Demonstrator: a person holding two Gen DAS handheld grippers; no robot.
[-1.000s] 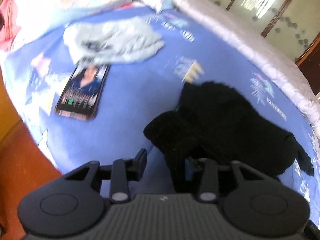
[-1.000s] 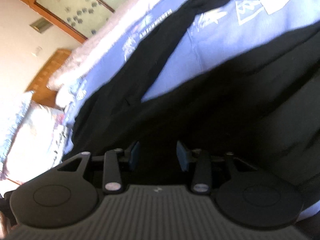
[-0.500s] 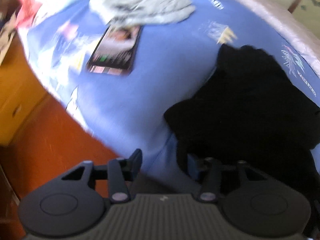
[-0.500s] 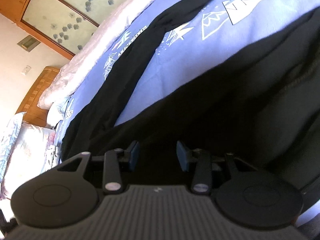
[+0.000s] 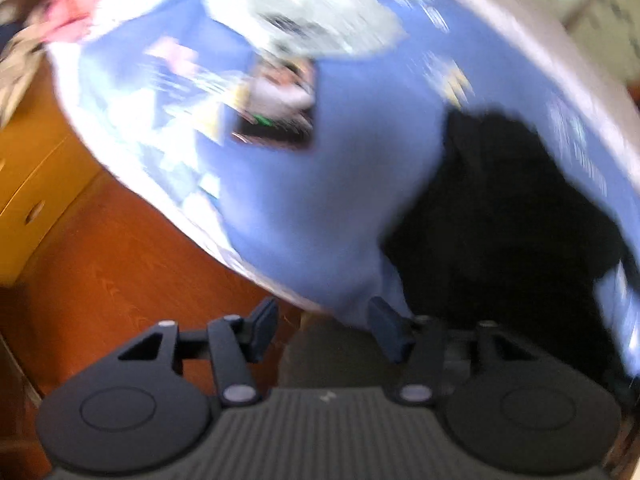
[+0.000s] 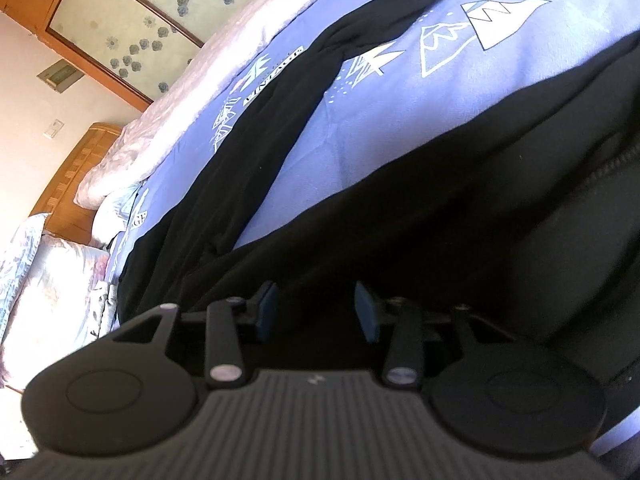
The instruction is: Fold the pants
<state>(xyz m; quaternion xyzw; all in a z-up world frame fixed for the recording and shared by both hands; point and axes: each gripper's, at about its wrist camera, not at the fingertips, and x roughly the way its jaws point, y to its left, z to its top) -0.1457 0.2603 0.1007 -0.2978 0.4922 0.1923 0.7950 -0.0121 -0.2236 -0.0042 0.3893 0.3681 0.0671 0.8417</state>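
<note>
left view: left tongs (image 5: 324,330) closing a bit, nothing between them, at the bed (image 5: 320,200) edge; pants (image 5: 512,216) to the right | right view: right tongs (image 6: 316,312) apart, over black pants (image 6: 440,220), grip unclear

A home bedroom. A bed (image 6: 400,128) spread with a blue sheet printed with white mountains and trees fills both views, a pale quilt (image 6: 224,64) bunched along its far edge and floral pillows (image 6: 48,276) by a wooden headboard (image 6: 76,172). Behind stands a wood-framed wardrobe with flower-patterned frosted panels (image 6: 160,12); reddish wooden flooring (image 5: 120,280) runs alongside.
</note>
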